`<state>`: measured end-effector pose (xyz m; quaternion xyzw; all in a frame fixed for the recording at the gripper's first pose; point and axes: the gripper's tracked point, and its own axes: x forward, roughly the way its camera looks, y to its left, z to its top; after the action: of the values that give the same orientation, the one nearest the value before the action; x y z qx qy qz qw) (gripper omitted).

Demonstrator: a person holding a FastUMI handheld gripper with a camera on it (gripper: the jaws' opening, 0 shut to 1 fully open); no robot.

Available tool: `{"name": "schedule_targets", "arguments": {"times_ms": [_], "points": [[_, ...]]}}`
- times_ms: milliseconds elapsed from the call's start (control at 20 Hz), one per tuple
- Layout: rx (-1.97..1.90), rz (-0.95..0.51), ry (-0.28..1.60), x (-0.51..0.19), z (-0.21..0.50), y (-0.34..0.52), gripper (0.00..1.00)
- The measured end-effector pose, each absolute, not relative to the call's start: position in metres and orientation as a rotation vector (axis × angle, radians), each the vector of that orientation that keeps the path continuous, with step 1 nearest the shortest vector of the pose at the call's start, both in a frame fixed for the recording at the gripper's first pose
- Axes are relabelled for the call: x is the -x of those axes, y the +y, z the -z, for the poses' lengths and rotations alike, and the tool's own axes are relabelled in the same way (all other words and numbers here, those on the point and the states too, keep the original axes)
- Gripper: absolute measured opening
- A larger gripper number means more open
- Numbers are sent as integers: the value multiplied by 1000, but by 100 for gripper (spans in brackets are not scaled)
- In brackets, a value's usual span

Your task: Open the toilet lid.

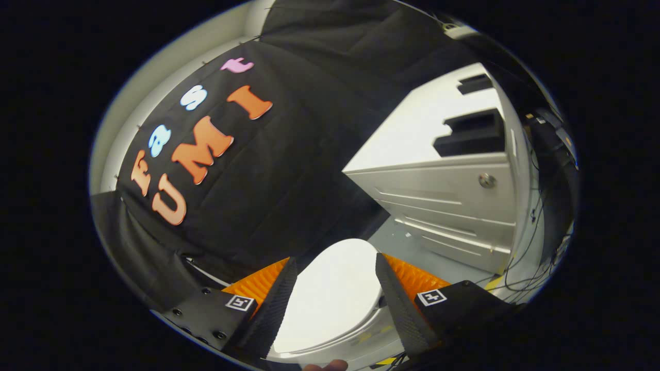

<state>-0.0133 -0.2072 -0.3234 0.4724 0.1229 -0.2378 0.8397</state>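
Item: toilet lid (330, 293), lying closed, showing between spread fingers of tool (335, 304). Tool: hanging released, gripping nothing. Cabinet (454, 206) standing beyond lid. Step: approaching. Next: probably lowering toward lid's edge, catching it, lifting.

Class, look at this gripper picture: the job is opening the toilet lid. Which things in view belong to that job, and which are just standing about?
Belongs to the job:
- toilet lid, white, down, seen between the fingers
- gripper, fingers open, spread to either side of the lid

Just standing about:
- white cabinet with a round knob, beyond the toilet
- loose cables on the floor beside the cabinet
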Motion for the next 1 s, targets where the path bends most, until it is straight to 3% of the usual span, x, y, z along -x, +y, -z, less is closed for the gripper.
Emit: {"name": "schedule_targets", "arguments": {"times_ms": [400, 800, 1000], "points": [[-1221, 602, 333, 26, 444, -201, 99], [-1319, 573, 400, -3, 496, -187, 97], [-1333, 550, 428, -16, 509, -185, 86]]}}
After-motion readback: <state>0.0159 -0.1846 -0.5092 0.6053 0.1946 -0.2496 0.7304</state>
